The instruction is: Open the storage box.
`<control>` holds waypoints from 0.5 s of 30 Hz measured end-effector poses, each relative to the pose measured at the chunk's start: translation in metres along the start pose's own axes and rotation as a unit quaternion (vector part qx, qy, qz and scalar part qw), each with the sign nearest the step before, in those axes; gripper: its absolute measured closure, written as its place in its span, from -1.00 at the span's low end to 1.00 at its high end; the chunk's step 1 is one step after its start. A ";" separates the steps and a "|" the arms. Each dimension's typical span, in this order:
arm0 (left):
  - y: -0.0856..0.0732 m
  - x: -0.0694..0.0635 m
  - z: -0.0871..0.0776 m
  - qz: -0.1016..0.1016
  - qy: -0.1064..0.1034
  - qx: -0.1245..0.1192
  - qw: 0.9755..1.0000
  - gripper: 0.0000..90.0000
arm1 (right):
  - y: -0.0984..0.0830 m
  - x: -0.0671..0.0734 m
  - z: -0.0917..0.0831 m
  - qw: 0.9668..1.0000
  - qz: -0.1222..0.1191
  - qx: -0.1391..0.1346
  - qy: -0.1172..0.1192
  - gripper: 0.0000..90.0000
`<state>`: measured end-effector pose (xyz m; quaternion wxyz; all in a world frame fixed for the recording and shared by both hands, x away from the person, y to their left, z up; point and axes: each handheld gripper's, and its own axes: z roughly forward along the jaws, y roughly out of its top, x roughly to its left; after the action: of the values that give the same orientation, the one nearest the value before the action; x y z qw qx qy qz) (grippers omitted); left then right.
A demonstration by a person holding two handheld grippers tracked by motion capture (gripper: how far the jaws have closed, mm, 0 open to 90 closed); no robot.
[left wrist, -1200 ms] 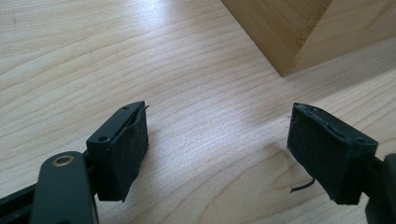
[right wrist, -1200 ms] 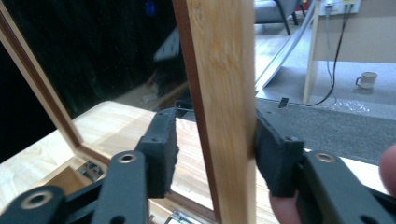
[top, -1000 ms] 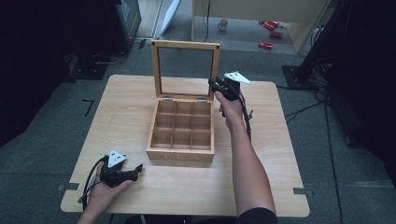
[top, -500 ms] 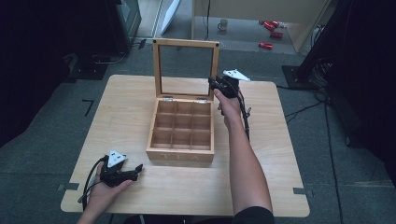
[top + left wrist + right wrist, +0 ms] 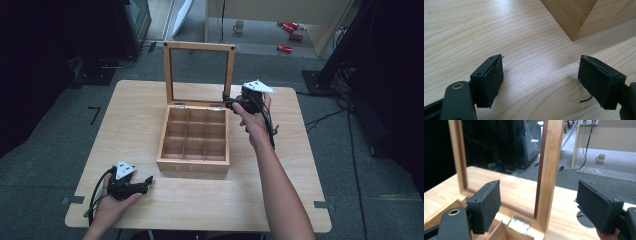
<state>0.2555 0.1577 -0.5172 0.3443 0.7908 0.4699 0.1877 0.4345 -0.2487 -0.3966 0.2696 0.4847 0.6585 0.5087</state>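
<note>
So the wooden tea box (image 5: 194, 142) sits mid-desk (image 5: 135, 110), nine empty compartments, its glass-paned lid (image 5: 200, 72) standing upright. My right hand-held gripper (image 5: 231, 103) is up by the lid's right frame post, jaws spread wide with the post between them, not touching. My left hand-held gripper (image 5: 146, 182) rests near the box's front-left corner, jaws wide too.
</note>
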 end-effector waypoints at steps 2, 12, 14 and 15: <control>0.000 0.000 0.000 0.001 0.001 0.000 1.000 -0.54 | -0.004 0.001 -0.013 1.000 -0.008 0.005 0.000 -0.60; 0.000 -0.004 0.001 0.012 0.013 0.004 1.000 -0.54 | -0.030 -0.009 -0.072 1.000 -0.013 0.020 -0.007 -0.64; 0.000 -0.004 0.001 0.012 0.013 0.004 1.000 -0.54 | -0.035 -0.012 -0.082 1.000 -0.014 0.020 -0.011 -0.64; 0.000 -0.004 0.001 0.012 0.013 0.003 1.000 -0.54 | -0.039 -0.014 -0.088 1.000 -0.011 0.021 -0.011 -0.64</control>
<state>0.2547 0.1538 -0.5177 0.3331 0.7949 0.4658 0.2005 0.3507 -0.2979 -0.4054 0.2720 0.4887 0.6715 0.4860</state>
